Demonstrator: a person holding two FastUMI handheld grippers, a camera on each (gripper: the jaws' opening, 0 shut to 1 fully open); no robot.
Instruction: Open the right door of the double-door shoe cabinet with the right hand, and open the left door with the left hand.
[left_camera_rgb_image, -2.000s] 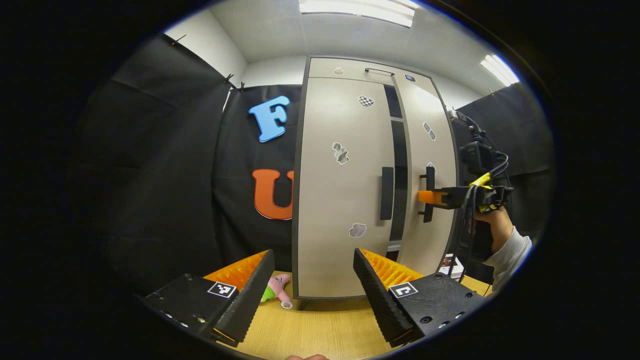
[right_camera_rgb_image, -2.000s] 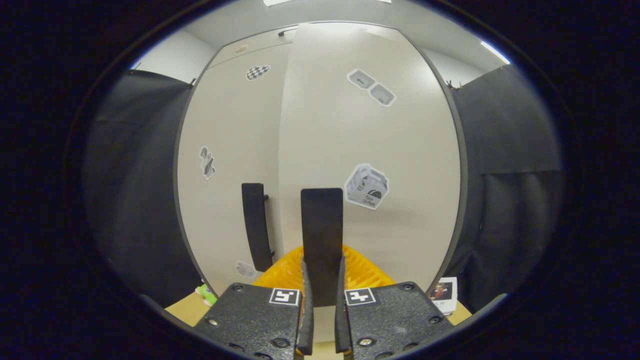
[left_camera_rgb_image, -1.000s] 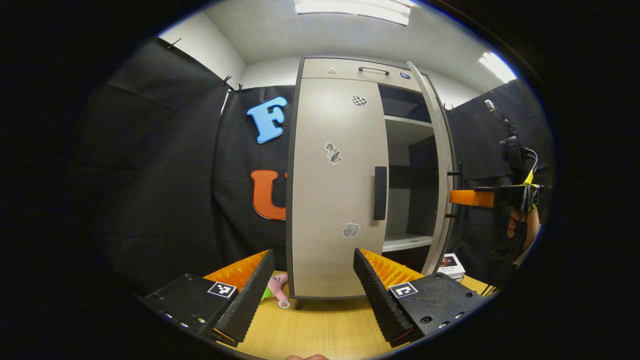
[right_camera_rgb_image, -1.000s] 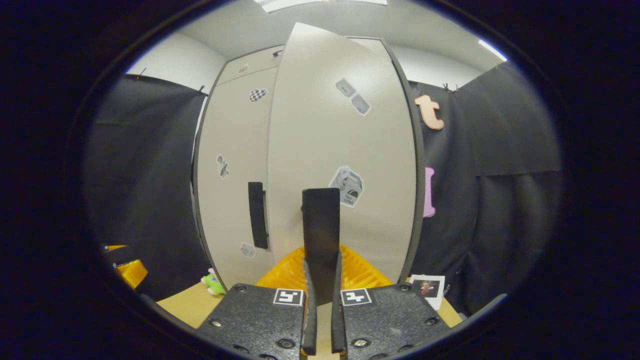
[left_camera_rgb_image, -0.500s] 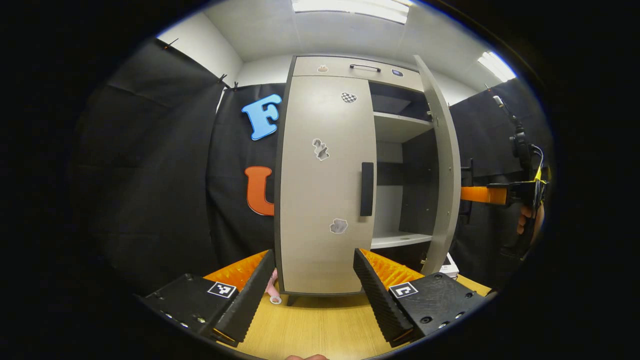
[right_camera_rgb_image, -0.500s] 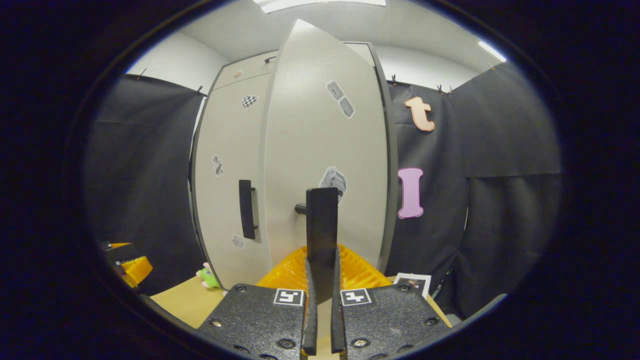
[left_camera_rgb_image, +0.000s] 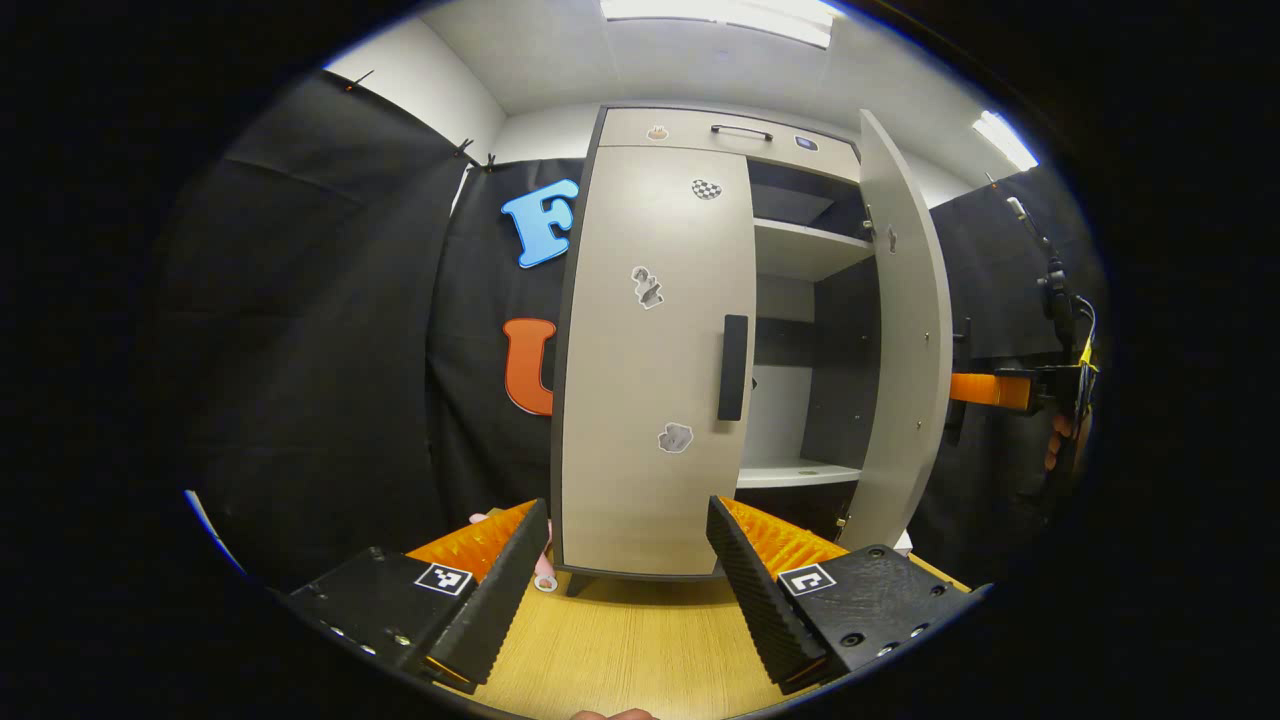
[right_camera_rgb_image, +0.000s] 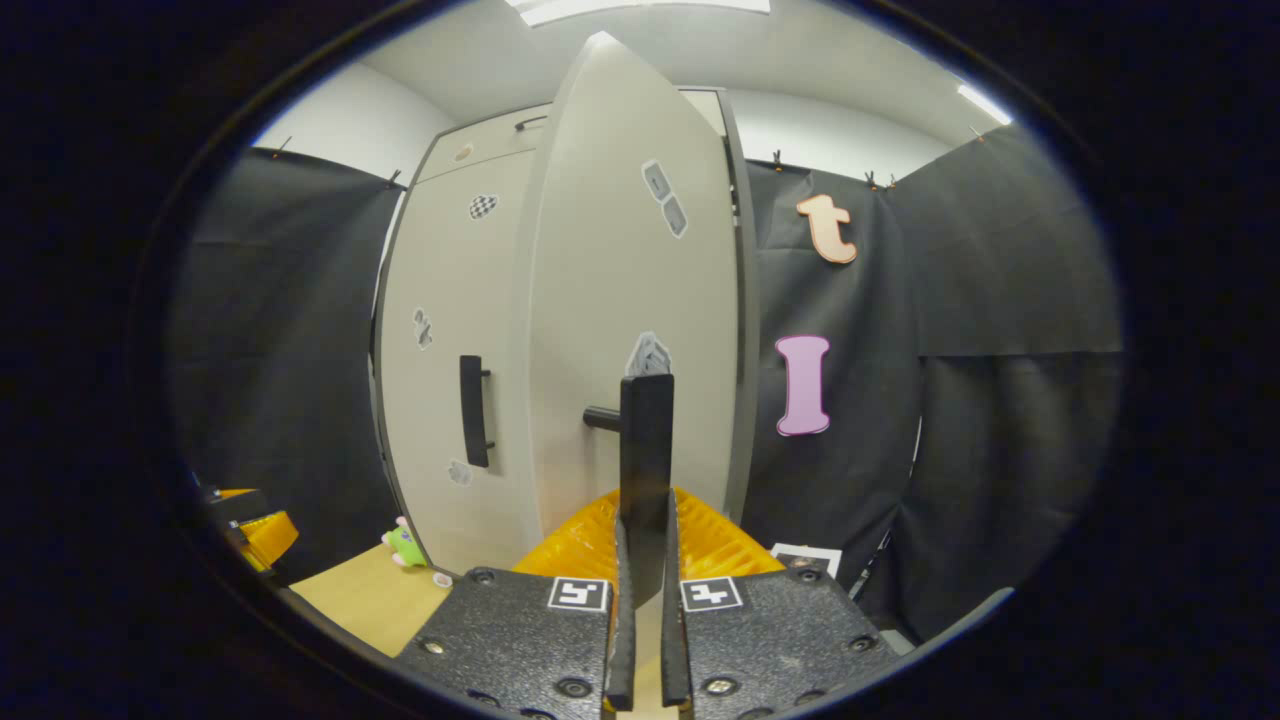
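Right door (left_camera_rgb_image: 905, 330) swung wide, its handle (right_camera_rgb_image: 645, 470) pinched between closed right claw (right_camera_rgb_image: 640, 610) fingers. Left door (left_camera_rgb_image: 655, 360) closed, at bench (left_camera_rgb_image: 630, 650) rear edge. Left claw (left_camera_rgb_image: 625, 560) agape, empty; next: reach left handle (left_camera_rgb_image: 733, 367), clamp, pull.

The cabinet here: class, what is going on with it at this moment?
A person works a cabinet with two hand-held grippers. The right hand-held gripper is shut on the right door's handle, and the right door stands wide open, showing shelves. The left hand-held gripper is open, short of the closed left door.
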